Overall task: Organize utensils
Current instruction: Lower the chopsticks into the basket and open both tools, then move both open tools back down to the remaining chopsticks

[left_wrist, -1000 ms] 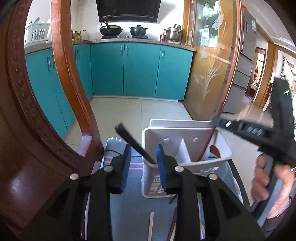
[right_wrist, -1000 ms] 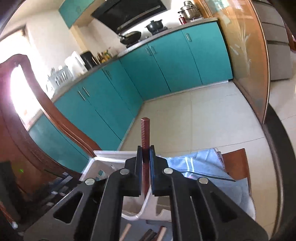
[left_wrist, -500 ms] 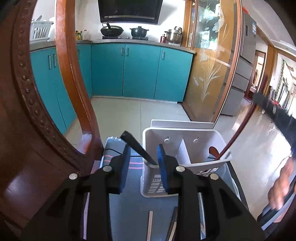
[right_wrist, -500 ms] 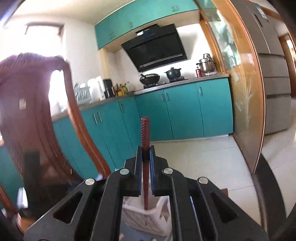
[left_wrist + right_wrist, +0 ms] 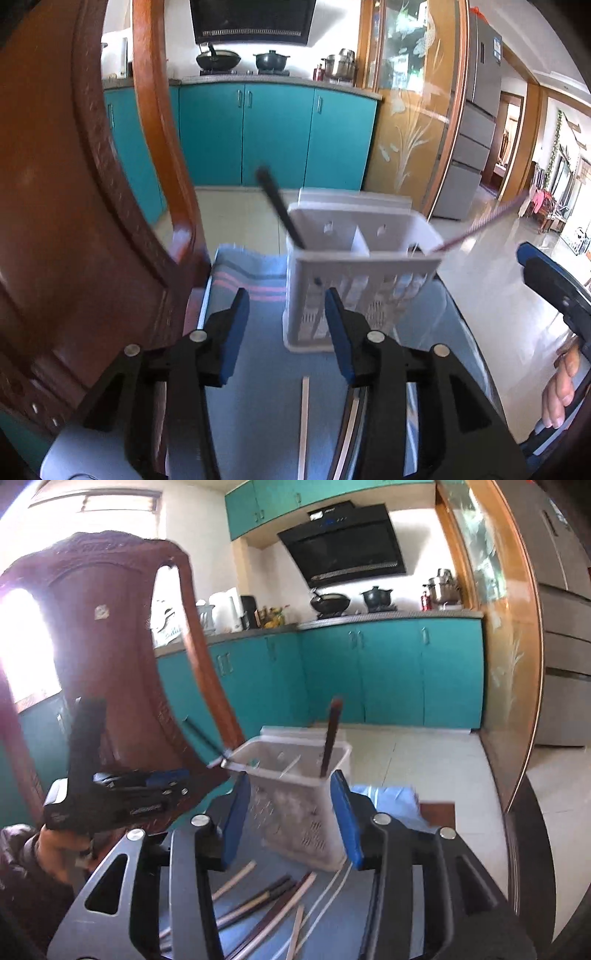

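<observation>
Jaws of both grippers, left (image 5: 284,328) and right (image 5: 290,812), just opened, seemingly empty, facing the holder (image 5: 295,794).

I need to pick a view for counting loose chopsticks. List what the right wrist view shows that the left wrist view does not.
Only the right wrist view shows the heap of loose chopsticks on the blue cloth and the whole carved chair back. Only the left wrist view shows the hallway and just two pale sticks. Both show the white utensil basket, with a black chopstick and a reddish chopstick leaning in it.
</observation>
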